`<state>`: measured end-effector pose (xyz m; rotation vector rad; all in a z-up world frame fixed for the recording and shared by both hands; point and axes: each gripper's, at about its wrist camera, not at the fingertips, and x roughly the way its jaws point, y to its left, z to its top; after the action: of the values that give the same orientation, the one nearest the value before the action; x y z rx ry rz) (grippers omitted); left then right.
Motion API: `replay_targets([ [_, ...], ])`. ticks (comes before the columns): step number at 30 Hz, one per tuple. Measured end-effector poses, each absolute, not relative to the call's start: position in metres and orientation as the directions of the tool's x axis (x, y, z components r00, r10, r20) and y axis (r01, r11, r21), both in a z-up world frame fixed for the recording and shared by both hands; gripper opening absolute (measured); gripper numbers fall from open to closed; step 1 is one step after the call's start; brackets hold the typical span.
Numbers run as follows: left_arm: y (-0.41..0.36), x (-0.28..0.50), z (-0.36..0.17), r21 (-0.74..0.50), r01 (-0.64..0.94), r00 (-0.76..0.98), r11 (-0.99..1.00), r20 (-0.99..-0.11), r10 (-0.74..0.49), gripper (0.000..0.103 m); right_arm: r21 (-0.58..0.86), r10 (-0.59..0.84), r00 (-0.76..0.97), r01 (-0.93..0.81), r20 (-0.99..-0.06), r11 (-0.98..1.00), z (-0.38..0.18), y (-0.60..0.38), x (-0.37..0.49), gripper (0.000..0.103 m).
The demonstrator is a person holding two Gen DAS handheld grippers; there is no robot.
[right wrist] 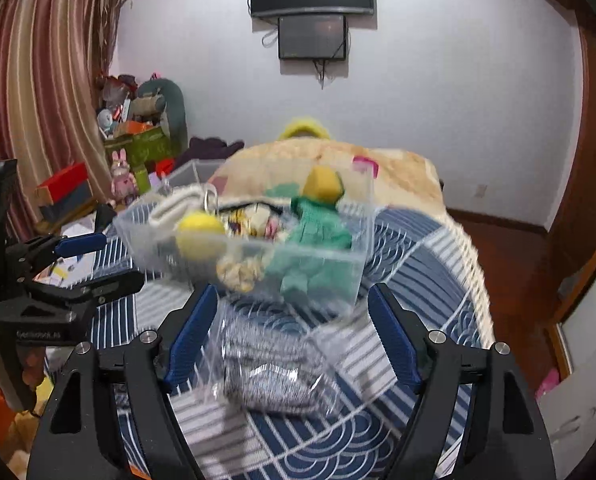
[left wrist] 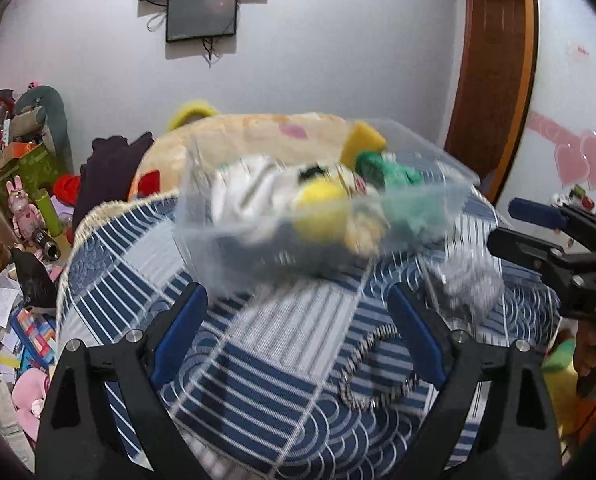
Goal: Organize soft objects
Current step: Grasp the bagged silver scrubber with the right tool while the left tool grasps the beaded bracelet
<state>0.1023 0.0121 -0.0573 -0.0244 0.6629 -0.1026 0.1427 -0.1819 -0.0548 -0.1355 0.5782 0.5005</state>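
Observation:
A clear plastic box [left wrist: 429, 204] [right wrist: 337, 264] stands on the blue patterned bedspread [left wrist: 258, 360]. It holds several soft toys: a green knitted doll [right wrist: 317, 232] with a yellow head, a yellow ball [right wrist: 200, 236] and white cloth [left wrist: 250, 192]. A grey knitted piece in a clear bag [right wrist: 274, 368] lies in front of the box, between my right gripper's fingers. My left gripper [left wrist: 298, 312] is open and empty, just short of the box. My right gripper [right wrist: 294, 320] is open around the bag, not touching it. A striped loop [left wrist: 377, 368] lies on the spread.
A beige blanket [right wrist: 397, 176] lies behind the box. Clutter of toys and boxes [left wrist: 26, 184] fills the floor at left. A wooden door frame [left wrist: 493, 80] stands at right. A screen [right wrist: 311, 36] hangs on the far wall.

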Motion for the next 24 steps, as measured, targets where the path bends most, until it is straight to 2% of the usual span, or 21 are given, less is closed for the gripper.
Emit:
replay_targets([
  [10, -0.002, 0.088, -0.091, -0.065, 0.12, 0.754, 0.991, -0.643, -0.134, 0.092, 0.088, 0.396, 0.656, -0.45, -0.642, 0.889, -0.091, -0.185, 0.138, 0.076],
  [12, -0.002, 0.085, -0.094, -0.087, 0.12, 0.754, 0.989, -0.64, -0.148, 0.078, 0.095, 0.393, 0.646, -0.446, -0.655, 0.89, -0.096, -0.183, 0.138, 0.076],
  [13, -0.001, 0.085, -0.095, -0.097, 0.121, 0.75, 0.988, -0.643, -0.155, 0.075, 0.1, 0.395, 0.642, -0.446, -0.657, 0.89, -0.099, -0.183, 0.138, 0.076],
  [15, 0.002, 0.086, -0.101, -0.132, 0.115, 0.736, 0.985, -0.655, -0.174, 0.059, 0.116, 0.405, 0.64, -0.444, -0.653, 0.888, -0.102, -0.184, 0.138, 0.076],
  [16, 0.002, 0.086, -0.102, -0.135, 0.107, 0.737, 0.985, -0.654, -0.17, 0.057, 0.122, 0.408, 0.635, -0.445, -0.656, 0.887, -0.104, -0.184, 0.138, 0.075],
  [19, 0.002, 0.083, -0.1, -0.14, 0.114, 0.747, 0.984, -0.641, -0.178, 0.039, 0.131, 0.427, 0.632, -0.46, -0.647, 0.878, -0.103, -0.185, 0.135, 0.058],
  [21, 0.002, 0.081, -0.099, -0.155, 0.133, 0.745, 0.979, -0.636, -0.202, 0.022, 0.112, 0.423, 0.639, -0.468, -0.642, 0.876, -0.102, -0.183, 0.131, 0.054],
  [23, 0.0, 0.079, -0.098, -0.165, 0.147, 0.741, 0.975, -0.635, -0.219, 0.01, 0.081, 0.409, 0.658, -0.468, -0.633, 0.88, -0.1, -0.18, 0.127, 0.046],
  [24, 0.0, 0.078, -0.098, -0.166, 0.149, 0.741, 0.975, -0.634, -0.222, 0.009, 0.077, 0.404, 0.667, -0.462, -0.626, 0.883, -0.099, -0.18, 0.126, 0.044],
])
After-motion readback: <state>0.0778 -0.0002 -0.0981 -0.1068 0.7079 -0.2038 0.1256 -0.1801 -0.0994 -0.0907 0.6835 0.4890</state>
